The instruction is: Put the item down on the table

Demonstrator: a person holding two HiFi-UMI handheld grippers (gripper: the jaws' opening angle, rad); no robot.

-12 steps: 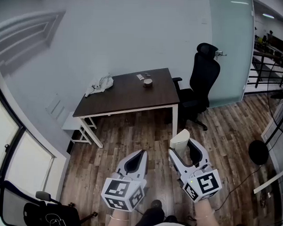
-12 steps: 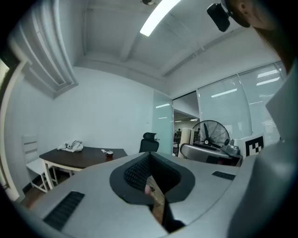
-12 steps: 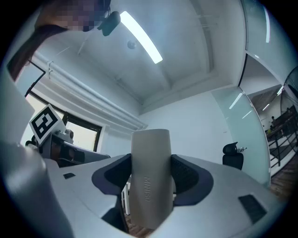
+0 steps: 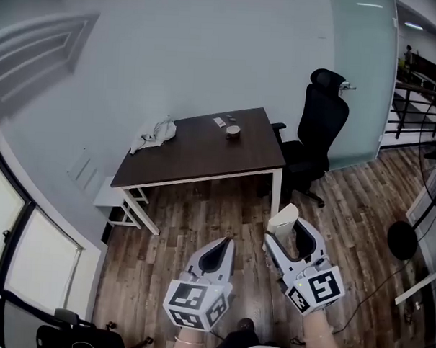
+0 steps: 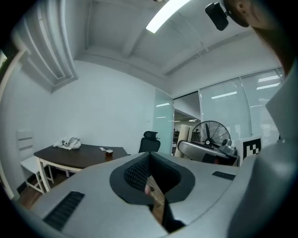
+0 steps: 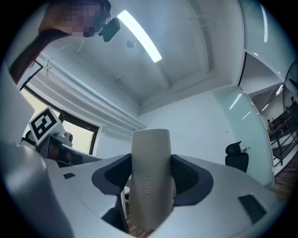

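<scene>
My right gripper (image 4: 293, 234) is clamped, jaws spread wide, on the item (image 6: 150, 176), a smooth, matte off-white body, rounded and tapering, with raised lettering on its face. It is held above the wood floor (image 4: 202, 212), well apart from the dark-topped table (image 4: 197, 151). My left gripper (image 4: 220, 249) is closed on nothing. I judge the item light, rigid and rather slippery, best gripped across its mid-body flanks, as at present.

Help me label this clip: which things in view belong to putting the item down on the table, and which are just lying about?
In the job:
right gripper, shut on the pale container; dark table.

Lying about:
crumpled cloth; small round object; black office chair; fan; left gripper, shut and empty.
</scene>
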